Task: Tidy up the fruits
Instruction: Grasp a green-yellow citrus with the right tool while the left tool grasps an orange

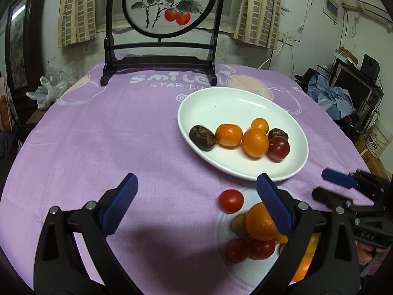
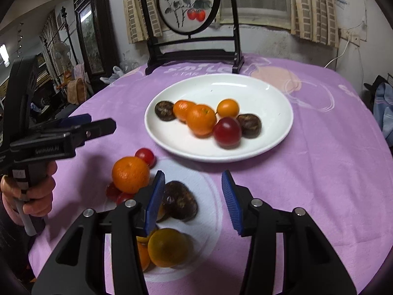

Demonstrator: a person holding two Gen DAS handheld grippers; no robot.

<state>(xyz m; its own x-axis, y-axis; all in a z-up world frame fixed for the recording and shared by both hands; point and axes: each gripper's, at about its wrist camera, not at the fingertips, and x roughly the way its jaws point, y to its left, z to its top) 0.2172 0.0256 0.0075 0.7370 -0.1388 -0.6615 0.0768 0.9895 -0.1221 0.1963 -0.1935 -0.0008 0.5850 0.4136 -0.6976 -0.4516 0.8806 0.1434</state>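
Note:
A white plate on the purple cloth holds oranges, a red fruit and dark brown chestnut-like fruits. Nearer lies a loose pile: a big orange, small red tomatoes, a dark brown fruit and a yellow-orange fruit. My left gripper is open and empty, left of the pile. My right gripper is open and empty, over the pile's right side.
A dark wooden stand with a round persimmon painting stands at the table's far edge behind the plate. A white plastic bag lies off the far left. Clutter and a blue cloth lie to the right.

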